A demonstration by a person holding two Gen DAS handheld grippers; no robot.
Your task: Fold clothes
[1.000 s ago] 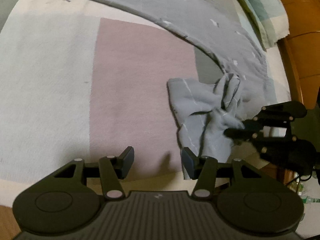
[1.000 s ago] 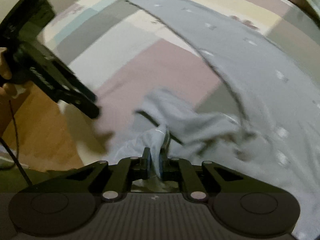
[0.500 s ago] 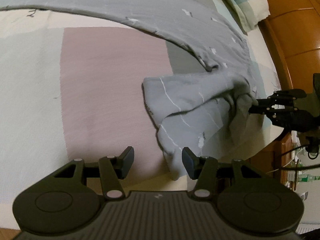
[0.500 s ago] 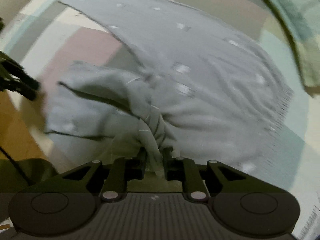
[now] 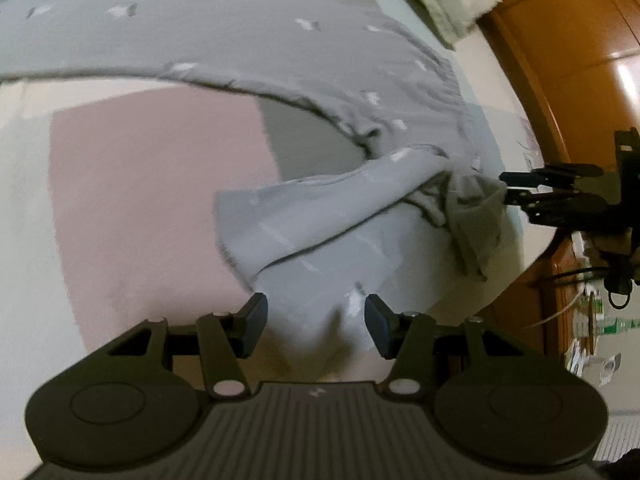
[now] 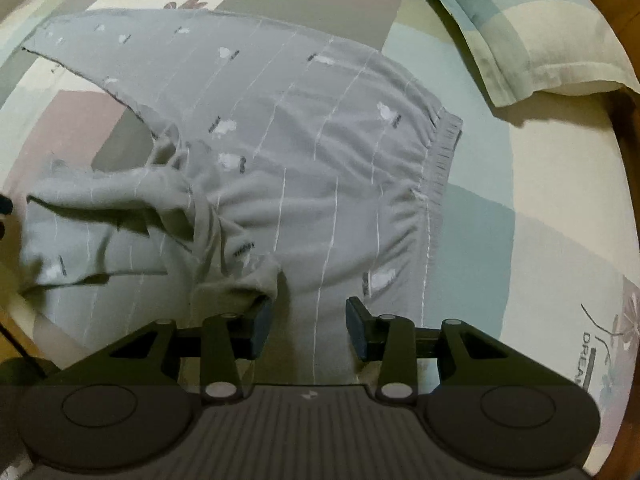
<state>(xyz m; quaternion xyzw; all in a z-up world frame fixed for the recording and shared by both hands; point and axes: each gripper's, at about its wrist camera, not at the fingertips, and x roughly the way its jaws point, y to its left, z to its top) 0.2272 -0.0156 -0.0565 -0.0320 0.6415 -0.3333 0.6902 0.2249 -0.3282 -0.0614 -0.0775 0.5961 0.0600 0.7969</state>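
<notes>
Patchwork bedsheet, pillow, wooden cabinet

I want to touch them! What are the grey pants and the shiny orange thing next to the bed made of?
The grey pants look like soft knit cloth, maybe cotton: matte, wrinkling and bunching easily, with a gathered stretchy waistband. The orange thing looks like varnished wood, smooth and glossy, since light glints off it. It may be the bed frame or a cabinet; I can't tell.
</notes>
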